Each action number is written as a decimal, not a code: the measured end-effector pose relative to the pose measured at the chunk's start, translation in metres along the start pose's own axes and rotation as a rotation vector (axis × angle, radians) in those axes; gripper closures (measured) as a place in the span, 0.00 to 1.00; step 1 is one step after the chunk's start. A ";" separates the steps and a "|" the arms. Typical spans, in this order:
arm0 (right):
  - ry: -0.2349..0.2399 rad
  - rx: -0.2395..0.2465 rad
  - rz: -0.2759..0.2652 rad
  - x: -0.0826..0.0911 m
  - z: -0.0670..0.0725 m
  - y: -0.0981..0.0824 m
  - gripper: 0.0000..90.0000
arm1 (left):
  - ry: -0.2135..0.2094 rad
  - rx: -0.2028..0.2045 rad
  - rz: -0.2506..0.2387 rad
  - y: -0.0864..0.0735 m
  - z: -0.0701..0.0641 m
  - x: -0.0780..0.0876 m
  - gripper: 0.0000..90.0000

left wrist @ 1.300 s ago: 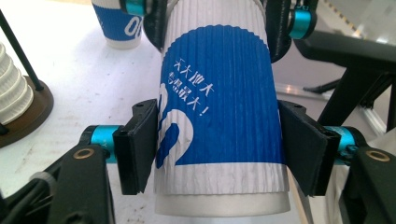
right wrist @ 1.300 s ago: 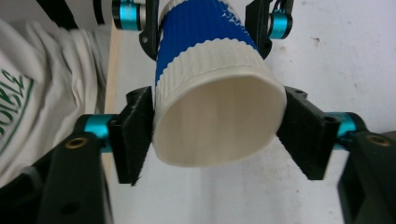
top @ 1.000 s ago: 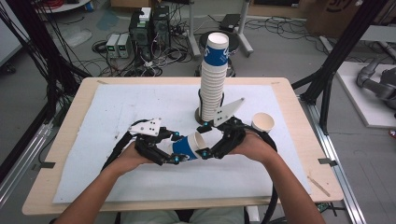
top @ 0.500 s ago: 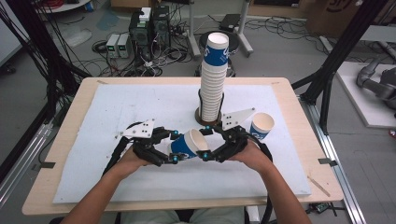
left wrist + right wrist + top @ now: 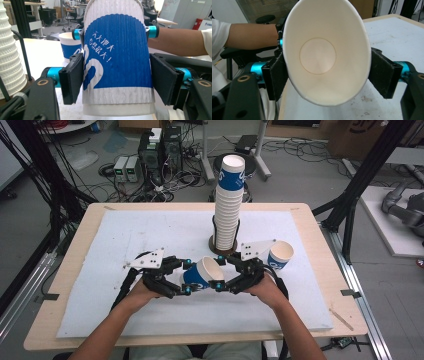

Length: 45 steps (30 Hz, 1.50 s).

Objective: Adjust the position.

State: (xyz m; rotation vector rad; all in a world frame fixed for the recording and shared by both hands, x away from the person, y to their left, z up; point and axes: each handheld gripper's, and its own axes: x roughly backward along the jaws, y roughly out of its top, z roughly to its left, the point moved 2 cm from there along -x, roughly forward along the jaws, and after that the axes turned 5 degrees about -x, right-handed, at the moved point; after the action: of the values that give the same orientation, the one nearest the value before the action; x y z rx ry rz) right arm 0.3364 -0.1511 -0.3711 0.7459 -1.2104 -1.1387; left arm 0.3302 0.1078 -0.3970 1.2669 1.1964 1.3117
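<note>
A blue and white paper cup (image 5: 202,272) lies on its side above the white mat, held between both grippers. My left gripper (image 5: 187,277) is shut on the cup's lower body, its pads (image 5: 72,77) pressing the blue wall (image 5: 117,50). A second white base pokes out beneath the blue wall. My right gripper (image 5: 220,272) is shut on the rim end. In the right gripper view I look straight into the cup's mouth (image 5: 317,55), squeezed into an oval between the pads (image 5: 384,75).
A tall stack of matching cups (image 5: 229,215) stands in a dark holder behind the hands. One loose upright cup (image 5: 280,255) sits just right of the right gripper. The white mat (image 5: 125,235) covers the wooden table; cables and equipment lie on the floor beyond.
Both hands have shifted slightly toward the near edge with the cup between them. The right gripper has closed in on the cup's rim end.
</note>
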 end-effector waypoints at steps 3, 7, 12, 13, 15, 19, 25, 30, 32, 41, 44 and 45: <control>0.002 0.001 0.009 0.001 0.000 0.000 0.30 | -0.001 -0.002 0.005 0.000 0.000 0.000 0.36; -0.002 0.017 0.014 0.001 0.001 0.001 0.35 | 0.001 -0.003 0.015 -0.001 0.000 -0.001 0.37; -0.002 0.021 0.037 0.002 0.001 0.001 0.39 | 0.000 0.009 0.040 -0.004 0.000 -0.003 0.37; -0.004 0.020 0.046 0.002 0.001 0.001 0.40 | 0.001 0.011 0.046 -0.004 0.000 -0.004 0.37; -0.003 0.023 0.062 0.002 0.001 0.001 0.40 | 0.007 0.023 0.059 -0.005 -0.001 -0.005 0.36; -0.014 0.032 0.105 0.003 0.001 0.004 0.40 | 0.048 0.051 0.095 -0.004 -0.002 -0.007 0.19; -0.053 0.085 0.226 0.006 0.004 0.020 0.40 | 0.056 0.023 0.142 0.005 -0.002 -0.008 0.19; -0.076 0.130 0.318 0.003 0.005 0.034 0.40 | 0.045 0.007 0.158 0.008 0.000 -0.009 0.19; -0.085 0.142 0.354 0.001 0.006 0.038 0.40 | 0.048 0.006 0.168 0.007 0.001 -0.010 0.19; -0.086 0.187 0.470 -0.011 0.008 0.049 0.40 | 0.045 0.003 0.223 0.000 0.003 -0.015 0.23; -0.086 0.192 0.492 -0.014 0.009 0.050 0.39 | 0.040 0.005 0.218 0.001 0.003 -0.015 0.26; -0.083 0.196 0.493 -0.015 0.009 0.050 0.40 | 0.039 0.005 0.218 0.001 0.003 -0.015 0.27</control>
State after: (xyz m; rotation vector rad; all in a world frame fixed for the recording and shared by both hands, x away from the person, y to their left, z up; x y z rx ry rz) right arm 0.3419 -0.1201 -0.3279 0.5051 -1.4894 -0.6556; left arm 0.3339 0.0934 -0.3979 1.4123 1.1120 1.4975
